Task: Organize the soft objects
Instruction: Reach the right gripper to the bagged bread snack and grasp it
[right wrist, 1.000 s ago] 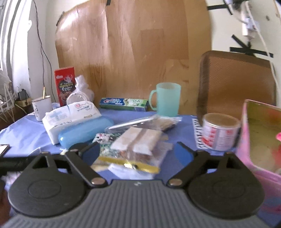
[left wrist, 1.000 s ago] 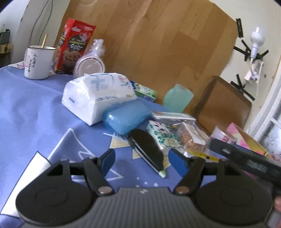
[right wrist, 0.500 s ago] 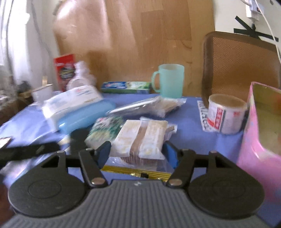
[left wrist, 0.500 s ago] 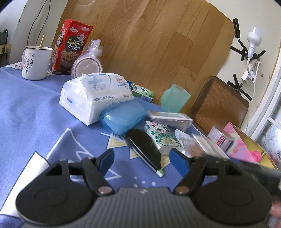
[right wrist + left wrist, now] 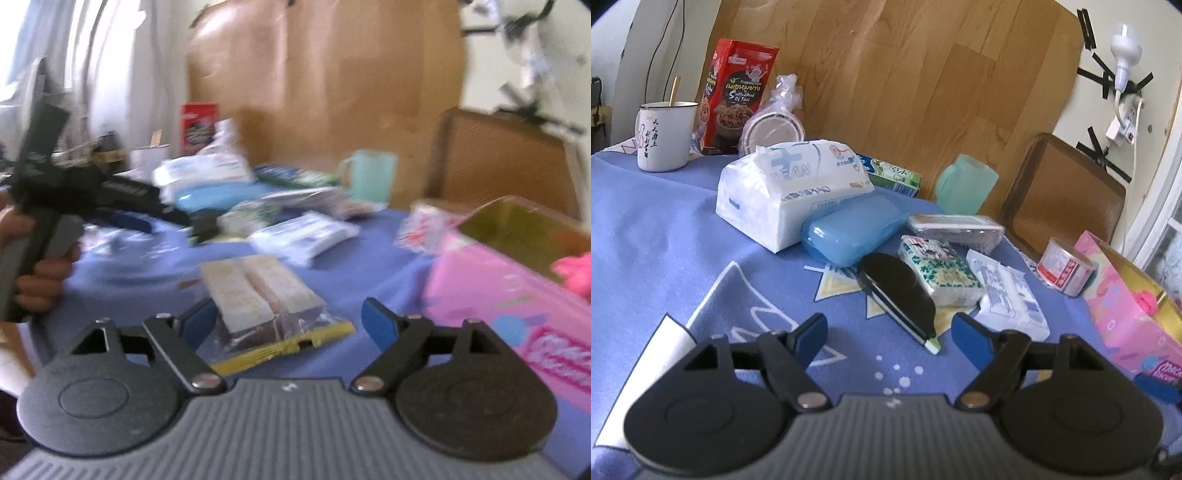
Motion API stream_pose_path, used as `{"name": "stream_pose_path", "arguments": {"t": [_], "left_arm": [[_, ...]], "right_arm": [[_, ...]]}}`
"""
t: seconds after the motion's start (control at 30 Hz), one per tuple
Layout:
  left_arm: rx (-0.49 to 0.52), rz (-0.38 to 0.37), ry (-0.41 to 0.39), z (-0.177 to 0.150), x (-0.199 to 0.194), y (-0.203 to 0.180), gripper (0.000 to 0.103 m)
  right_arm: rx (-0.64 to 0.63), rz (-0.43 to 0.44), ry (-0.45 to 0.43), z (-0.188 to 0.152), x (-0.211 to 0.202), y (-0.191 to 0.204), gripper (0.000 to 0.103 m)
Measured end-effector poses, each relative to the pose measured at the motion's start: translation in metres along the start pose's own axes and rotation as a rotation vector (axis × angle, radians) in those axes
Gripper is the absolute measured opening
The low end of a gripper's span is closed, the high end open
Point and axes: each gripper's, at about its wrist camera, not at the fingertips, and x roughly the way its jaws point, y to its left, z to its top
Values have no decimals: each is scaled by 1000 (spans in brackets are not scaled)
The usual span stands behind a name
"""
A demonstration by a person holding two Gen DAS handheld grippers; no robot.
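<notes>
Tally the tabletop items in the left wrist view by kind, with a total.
Cups/mugs: 2 - white enamel mug, teal cup
Boxes/cases: 4 - red snack box, toothpaste box, blue case, pink box
Soft packs: 4 - tissue pack, green pocket tissues, white flat pack, clear-wrapped pack
Cans: 1 - can
Total: 11

Bagged sandwich, blurred, apparently lies flat on blue cloth.
</notes>
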Motion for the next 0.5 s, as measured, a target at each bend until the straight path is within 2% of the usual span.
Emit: {"name": "stream_pose_path", "arguments": {"t": [0.1, 0.27, 0.4, 0.5], "left_arm": [[13, 7, 3, -1, 0, -2, 76], [11, -20, 21, -1, 0, -4, 77], [24, -122, 56, -8, -6, -19, 78], [74, -220, 84, -11, -11, -41, 78]], "right_arm": [[-2, -72, -29, -3, -4, -7, 88], [36, -20, -42, -6, -16, -7, 88], [66, 25, -14, -7, -11, 0, 88], [90, 41, 9, -9, -5, 2, 88]]}}
